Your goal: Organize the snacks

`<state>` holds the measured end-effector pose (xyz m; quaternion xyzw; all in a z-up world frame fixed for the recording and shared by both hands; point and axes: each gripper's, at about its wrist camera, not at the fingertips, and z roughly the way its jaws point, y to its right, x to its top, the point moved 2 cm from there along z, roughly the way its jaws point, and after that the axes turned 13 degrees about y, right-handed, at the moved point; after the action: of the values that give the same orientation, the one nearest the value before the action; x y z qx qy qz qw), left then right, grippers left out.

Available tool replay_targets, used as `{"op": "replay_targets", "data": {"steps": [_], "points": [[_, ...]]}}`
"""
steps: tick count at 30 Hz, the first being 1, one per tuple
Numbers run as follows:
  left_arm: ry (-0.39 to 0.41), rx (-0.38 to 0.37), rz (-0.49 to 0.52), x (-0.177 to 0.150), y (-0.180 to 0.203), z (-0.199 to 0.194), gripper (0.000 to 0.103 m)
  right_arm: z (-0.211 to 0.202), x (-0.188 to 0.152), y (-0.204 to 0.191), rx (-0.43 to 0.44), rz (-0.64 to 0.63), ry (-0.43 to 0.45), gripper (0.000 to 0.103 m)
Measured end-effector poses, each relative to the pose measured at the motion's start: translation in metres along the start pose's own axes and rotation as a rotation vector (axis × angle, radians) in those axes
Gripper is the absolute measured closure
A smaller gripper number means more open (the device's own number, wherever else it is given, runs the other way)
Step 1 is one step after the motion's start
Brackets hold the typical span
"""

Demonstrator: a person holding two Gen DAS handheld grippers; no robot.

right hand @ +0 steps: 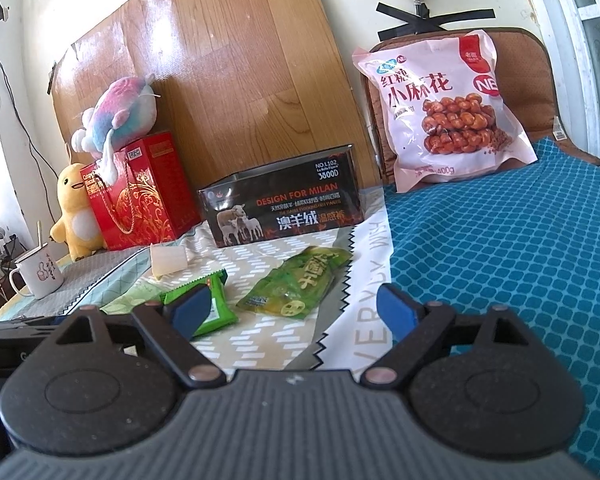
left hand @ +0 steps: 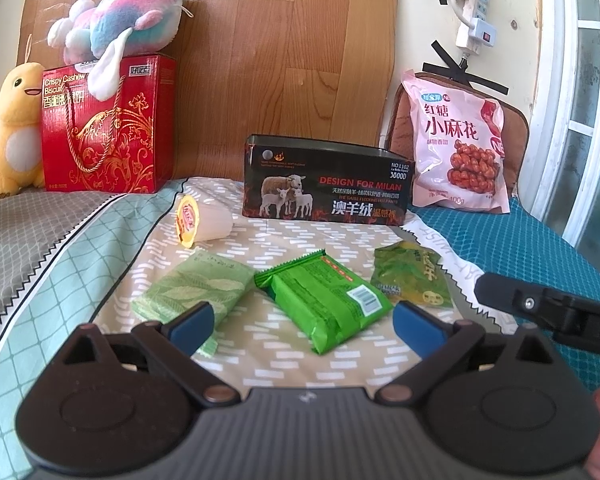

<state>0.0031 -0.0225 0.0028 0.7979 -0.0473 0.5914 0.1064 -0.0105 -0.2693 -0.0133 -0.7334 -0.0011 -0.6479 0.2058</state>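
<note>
Several snacks lie on a patterned cloth [left hand: 260, 344]: a pale green leaf-print packet [left hand: 196, 286], a bright green packet [left hand: 326, 300], a yellow-green pouch [left hand: 412, 276] and a tipped jelly cup [left hand: 204, 222]. Behind them stands an open black tin box [left hand: 328, 184]. A pink snack bag [left hand: 456, 140] leans at the back right. My left gripper [left hand: 300, 328] hovers open just short of the bright green packet, nothing between its fingers. My right gripper [right hand: 292, 308] is open too, in front of the yellow-green pouch [right hand: 296, 280], holding nothing.
A red biscuit box [left hand: 108, 128] with a pastel plush [left hand: 120, 24] on top and a yellow plush [left hand: 16, 128] stand at the back left. A white mug [right hand: 40, 270] sits at the left. Blue patterned bedding [right hand: 500, 248] spreads to the right. A wooden board backs the scene.
</note>
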Motion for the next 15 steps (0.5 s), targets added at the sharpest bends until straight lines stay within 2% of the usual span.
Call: {"op": "replay_targets", "data": {"steps": [15], "points": [[0.008, -0.001, -0.007, 0.0007, -0.0002, -0.0021, 0.001, 0.0003, -0.0007, 0.0, 0.001, -0.002, -0.007, 0.01]]}}
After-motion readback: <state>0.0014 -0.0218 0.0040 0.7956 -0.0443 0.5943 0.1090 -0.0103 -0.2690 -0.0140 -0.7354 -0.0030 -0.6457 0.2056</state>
